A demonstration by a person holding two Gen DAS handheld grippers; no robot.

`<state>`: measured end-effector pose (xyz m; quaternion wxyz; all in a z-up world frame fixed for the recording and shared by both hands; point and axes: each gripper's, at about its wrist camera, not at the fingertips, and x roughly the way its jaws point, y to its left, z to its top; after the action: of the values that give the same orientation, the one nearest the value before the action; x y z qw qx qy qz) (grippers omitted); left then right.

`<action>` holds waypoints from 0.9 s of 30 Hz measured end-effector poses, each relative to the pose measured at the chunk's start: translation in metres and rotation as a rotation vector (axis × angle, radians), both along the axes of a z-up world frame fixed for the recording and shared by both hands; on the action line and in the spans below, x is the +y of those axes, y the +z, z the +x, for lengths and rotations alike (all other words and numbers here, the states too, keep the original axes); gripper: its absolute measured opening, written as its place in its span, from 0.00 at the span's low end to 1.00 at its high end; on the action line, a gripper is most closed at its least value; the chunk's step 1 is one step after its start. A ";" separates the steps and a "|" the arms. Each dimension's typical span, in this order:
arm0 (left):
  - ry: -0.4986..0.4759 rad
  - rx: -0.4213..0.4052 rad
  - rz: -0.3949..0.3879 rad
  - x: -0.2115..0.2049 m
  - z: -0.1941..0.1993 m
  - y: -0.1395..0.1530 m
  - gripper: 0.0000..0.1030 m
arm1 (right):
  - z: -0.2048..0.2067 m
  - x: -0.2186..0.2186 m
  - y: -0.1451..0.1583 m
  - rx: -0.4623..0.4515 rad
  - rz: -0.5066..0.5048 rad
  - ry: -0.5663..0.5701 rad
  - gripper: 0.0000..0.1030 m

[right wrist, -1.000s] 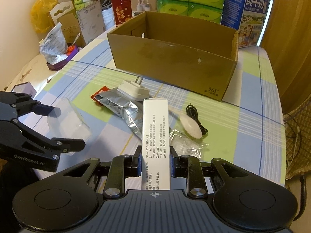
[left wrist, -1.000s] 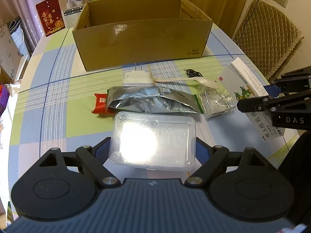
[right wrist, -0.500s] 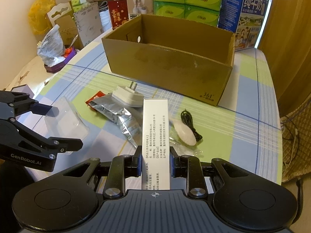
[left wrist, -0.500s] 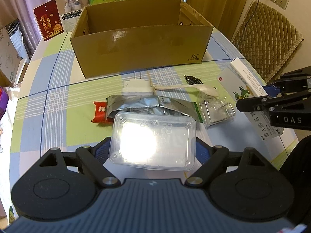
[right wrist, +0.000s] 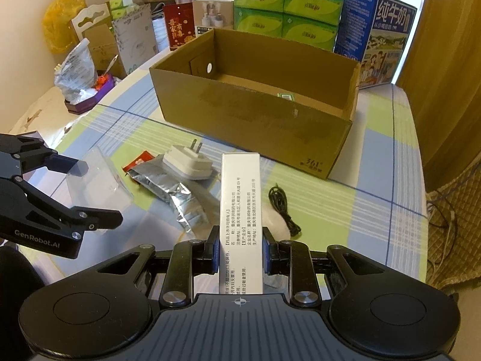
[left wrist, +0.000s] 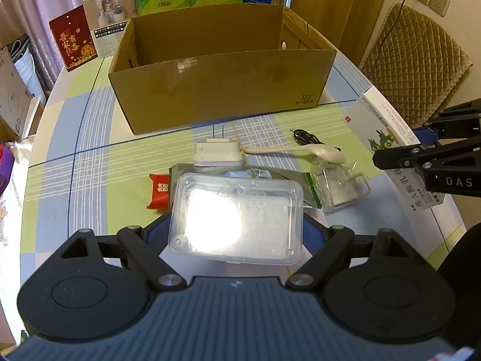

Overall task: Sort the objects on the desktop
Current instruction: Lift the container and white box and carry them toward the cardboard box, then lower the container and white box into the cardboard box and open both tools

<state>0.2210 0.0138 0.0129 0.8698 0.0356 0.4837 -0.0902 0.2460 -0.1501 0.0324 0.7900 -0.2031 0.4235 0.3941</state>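
My left gripper [left wrist: 236, 234] is shut on a clear plastic container [left wrist: 237, 216], held above the table. My right gripper [right wrist: 240, 254] is shut on a white medicine box [right wrist: 240, 207] with printed text, also lifted. Ahead of both stands an open cardboard box [left wrist: 222, 90], seen too in the right wrist view [right wrist: 255, 120]. On the checked tablecloth lie a silver foil pouch [right wrist: 177, 198], a white plug adapter [right wrist: 188, 164], a red packet [left wrist: 159, 191], a white spoon [left wrist: 303, 150], a black cable [right wrist: 281, 203] and a clear bag [left wrist: 342, 185].
Green tissue packs [right wrist: 285, 15], a blue milk carton [right wrist: 378, 39], a red card [left wrist: 73, 40] and a white appliance box [left wrist: 109, 21] line the table's far side. A quilted chair [left wrist: 415, 63] stands to the right. Bags and cartons [right wrist: 78, 72] crowd the left.
Both grippers have moved forward and upward toward the cardboard box, carrying their objects. The box now looks closer and its inside shows more.
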 end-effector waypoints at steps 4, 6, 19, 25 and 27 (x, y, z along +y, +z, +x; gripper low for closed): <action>-0.002 0.000 0.001 0.000 0.004 0.001 0.81 | 0.006 0.002 0.003 -0.007 -0.004 0.004 0.22; -0.004 -0.001 0.003 0.001 0.009 0.002 0.81 | 0.009 0.003 0.004 -0.011 -0.005 0.006 0.22; -0.013 -0.019 0.012 0.010 0.044 0.010 0.81 | 0.037 0.013 0.017 -0.006 0.009 0.007 0.22; -0.017 -0.051 0.019 0.021 0.071 0.025 0.81 | 0.060 0.027 0.040 -0.047 0.028 0.011 0.22; -0.020 -0.066 0.025 0.023 0.083 0.033 0.81 | 0.070 0.034 0.049 -0.061 0.038 0.011 0.22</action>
<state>0.3042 0.0369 0.0461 0.8840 0.0540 0.4552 -0.0916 0.3157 -0.1165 0.0810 0.8041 -0.2022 0.3903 0.4001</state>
